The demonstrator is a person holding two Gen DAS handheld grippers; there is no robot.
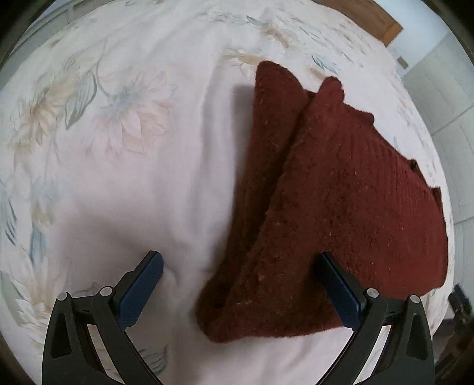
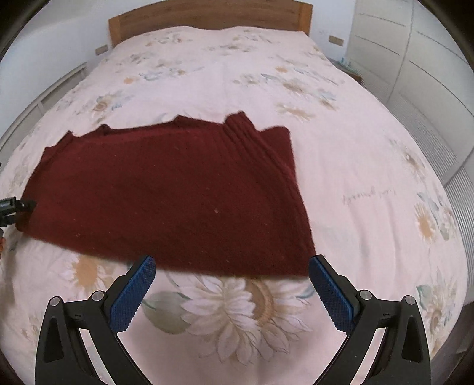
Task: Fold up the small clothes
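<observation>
A dark red knitted garment point(image 2: 166, 195) lies folded flat on the floral bedspread point(image 2: 266, 77). In the left wrist view the garment point(image 1: 334, 213) shows two stacked layers, its near corner between my fingers. My left gripper point(image 1: 241, 260) is open and empty, just above that corner, with the right blue pad point(image 1: 340, 290) over the fabric edge. My right gripper point(image 2: 231, 263) is open and empty, just short of the garment's near edge. Part of the left gripper point(image 2: 13, 207) shows at the garment's left end in the right wrist view.
The bedspread point(image 1: 118, 177) is pale pink with flower prints. A wooden headboard point(image 2: 207, 14) stands at the far end. White wardrobe doors point(image 2: 414, 59) stand to the right of the bed.
</observation>
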